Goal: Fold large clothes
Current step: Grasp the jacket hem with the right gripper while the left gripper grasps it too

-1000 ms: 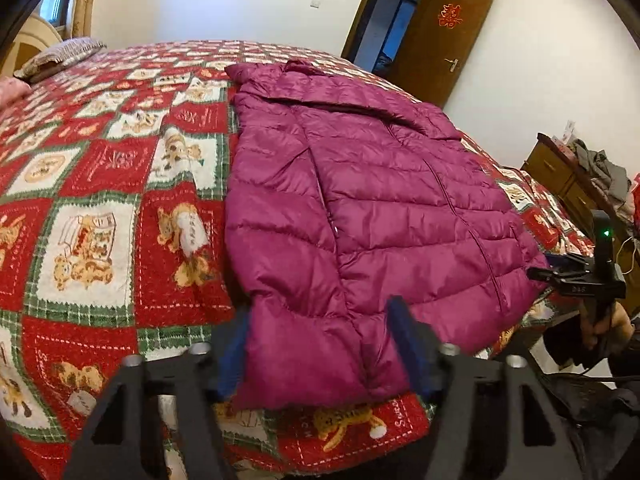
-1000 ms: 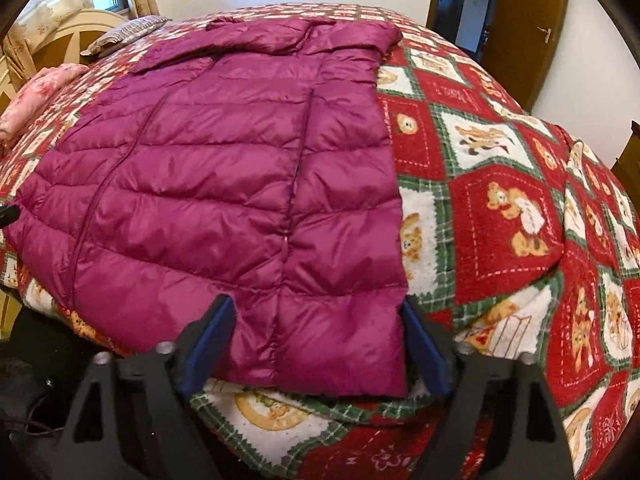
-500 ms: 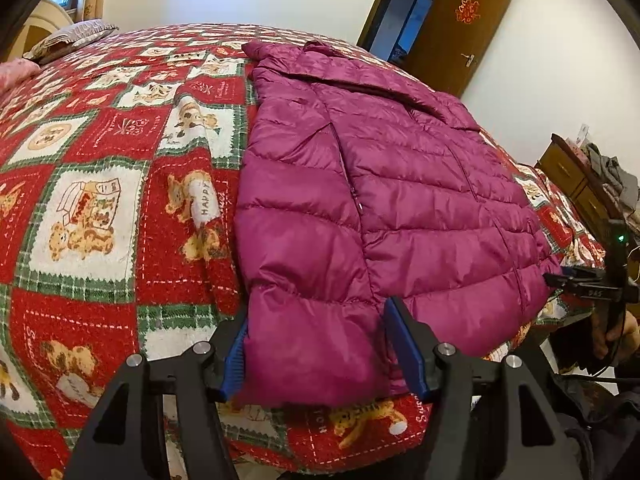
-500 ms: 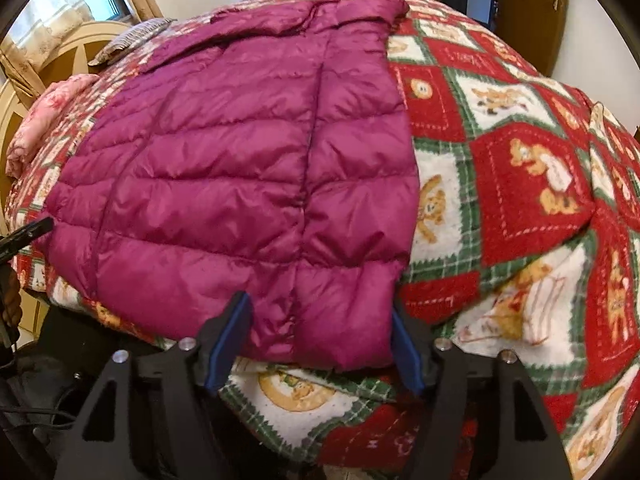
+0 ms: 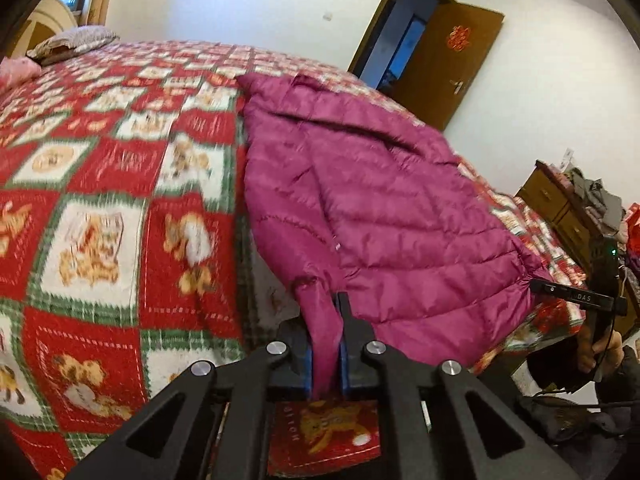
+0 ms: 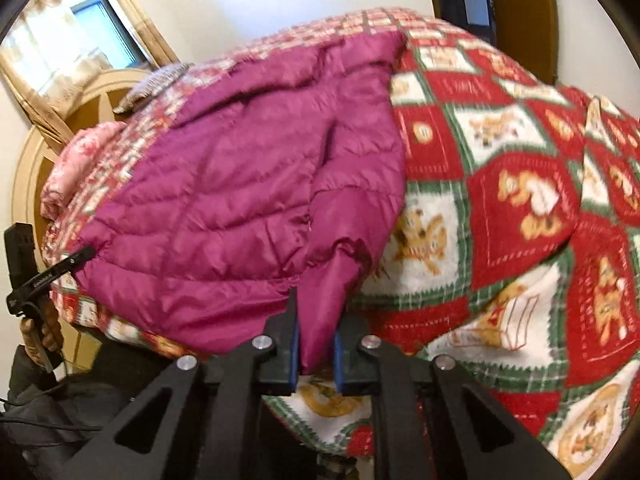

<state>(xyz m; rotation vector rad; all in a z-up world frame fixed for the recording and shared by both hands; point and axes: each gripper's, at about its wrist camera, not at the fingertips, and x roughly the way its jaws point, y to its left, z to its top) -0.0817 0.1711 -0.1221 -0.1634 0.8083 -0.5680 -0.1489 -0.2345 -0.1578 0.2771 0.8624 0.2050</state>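
A magenta puffer jacket [image 5: 400, 220] lies flat on the bed, collar far, hem towards me. My left gripper [image 5: 328, 304] is shut on the hem's left corner, with a pinch of fabric squeezed between the blue pads and raised off the quilt. In the right wrist view the jacket [image 6: 240, 200] fills the middle. My right gripper [image 6: 316, 320] is closing on the hem's right corner, its pads pressing the bunched fabric. Each gripper shows at the far hem corner in the other's view: the right gripper [image 5: 538, 285] and the left gripper [image 6: 86, 253].
The red, green and white teddy-bear quilt [image 5: 100, 200] covers the whole bed. A brown door [image 5: 452, 64] stands open at the back. A wooden dresser [image 5: 560, 208] piled with clothes is to the right. The headboard [image 6: 40, 152] and pillows [image 5: 72, 42] are at the far end.
Both grippers went from open, straddling the hem corners, to shut on them. The pinched corners have lifted a little and the lower jacket has wrinkled.
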